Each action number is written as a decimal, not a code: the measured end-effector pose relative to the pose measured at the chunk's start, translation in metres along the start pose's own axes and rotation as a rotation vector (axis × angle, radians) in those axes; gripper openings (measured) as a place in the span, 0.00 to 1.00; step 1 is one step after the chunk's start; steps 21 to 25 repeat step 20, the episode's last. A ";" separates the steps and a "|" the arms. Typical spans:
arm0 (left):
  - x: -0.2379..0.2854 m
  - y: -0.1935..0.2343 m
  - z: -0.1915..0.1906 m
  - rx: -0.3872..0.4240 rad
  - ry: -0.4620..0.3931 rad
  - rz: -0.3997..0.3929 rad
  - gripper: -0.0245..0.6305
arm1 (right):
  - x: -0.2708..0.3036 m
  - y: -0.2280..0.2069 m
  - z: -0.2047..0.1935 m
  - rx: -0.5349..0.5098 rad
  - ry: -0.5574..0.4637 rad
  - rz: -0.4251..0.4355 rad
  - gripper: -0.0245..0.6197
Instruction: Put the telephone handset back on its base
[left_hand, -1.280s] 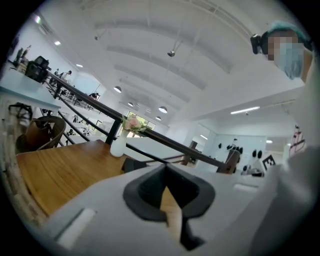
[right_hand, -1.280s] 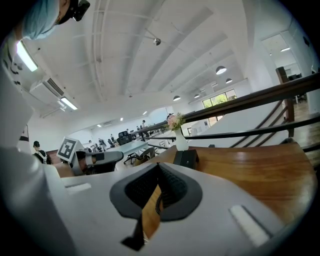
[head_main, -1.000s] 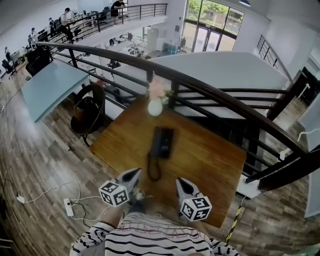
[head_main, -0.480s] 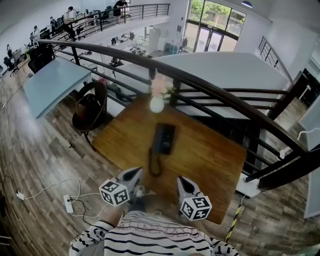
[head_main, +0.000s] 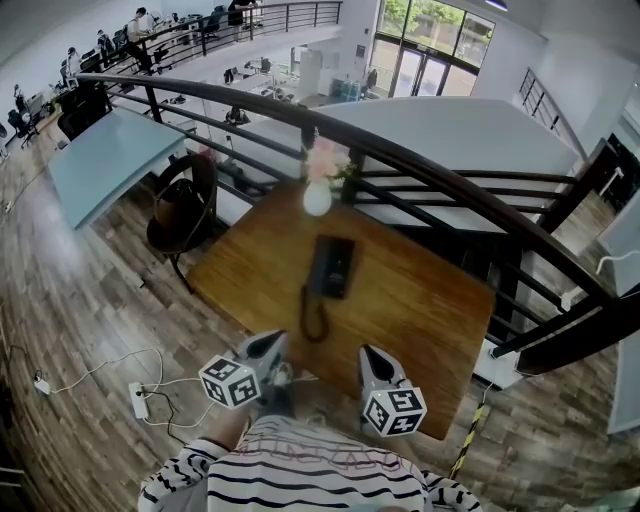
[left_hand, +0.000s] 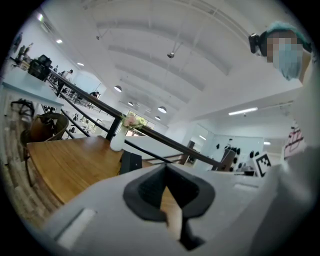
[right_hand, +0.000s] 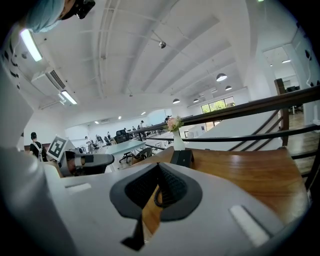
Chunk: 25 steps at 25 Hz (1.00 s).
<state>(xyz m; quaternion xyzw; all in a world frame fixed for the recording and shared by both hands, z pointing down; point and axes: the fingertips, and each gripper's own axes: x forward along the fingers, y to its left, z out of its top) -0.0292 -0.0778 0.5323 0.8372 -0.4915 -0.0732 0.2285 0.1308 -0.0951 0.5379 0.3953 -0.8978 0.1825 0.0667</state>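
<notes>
On table (head_main: 425, 305): telephone (head_main: 331, 267) long axis toward railing (head_main: 440, 172); left gripper (head_main: 273, 340), right gripper (head_main: 369, 353) jaws clenched, empty.

In the head view the phone (head_main: 331, 267) is small and dark, so handset and base cannot be told apart. Its cord (head_main: 312, 320) shows only as a thin loop. The near edge of the bench (head_main: 420, 310) is hidden under the left gripper (head_main: 270, 343), the right gripper (head_main: 369, 354) and the person's striped shirt (head_main: 300, 480), which the bottom edge cuts off. The people (head_main: 140, 25) at the far desks are too small to make out. In each gripper view, that gripper's grey body covers the near bench and the phone's lower part. The right gripper view shows only a short bit of cord, through the gap below the meeting tips.
</notes>
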 end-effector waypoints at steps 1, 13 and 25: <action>0.000 0.000 0.000 -0.001 0.000 -0.001 0.04 | 0.000 0.000 0.000 0.000 -0.001 -0.001 0.04; -0.001 0.002 0.001 -0.008 0.001 -0.002 0.04 | 0.001 0.002 -0.001 -0.002 -0.001 -0.010 0.04; 0.004 -0.001 -0.001 -0.007 0.005 0.001 0.04 | 0.001 -0.005 0.000 -0.002 0.000 -0.012 0.04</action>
